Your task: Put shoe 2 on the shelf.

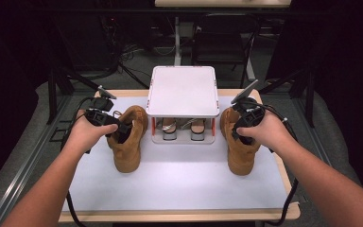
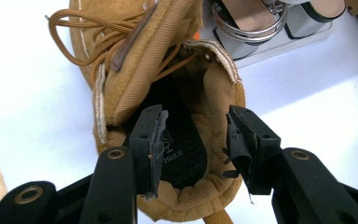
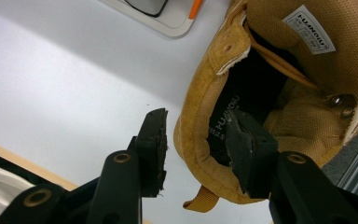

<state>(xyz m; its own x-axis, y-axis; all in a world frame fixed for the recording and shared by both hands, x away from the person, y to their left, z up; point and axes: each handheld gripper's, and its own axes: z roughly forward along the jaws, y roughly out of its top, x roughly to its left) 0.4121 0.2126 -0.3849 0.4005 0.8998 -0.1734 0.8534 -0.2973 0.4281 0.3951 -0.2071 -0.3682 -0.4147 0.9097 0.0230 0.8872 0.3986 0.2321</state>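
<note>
Risk: each boot may tip or slide out when lifted, since only the soft collar wall sits between the jaws and neither pad visibly presses it.

The left gripper [image 2: 193,135] stands spread, one jaw inside the left boot [image 1: 127,137], the other outside its collar. The right gripper [image 3: 198,140] is likewise spread astride the right boot's [image 1: 240,146] collar.

Both boots stand on the white mat [image 1: 179,184], flanking the rack [image 1: 183,90]. Both hands reach forward, wrists angled down.

High view overhead; gripper views close — boots [image 1: 127,137] shared.
</note>
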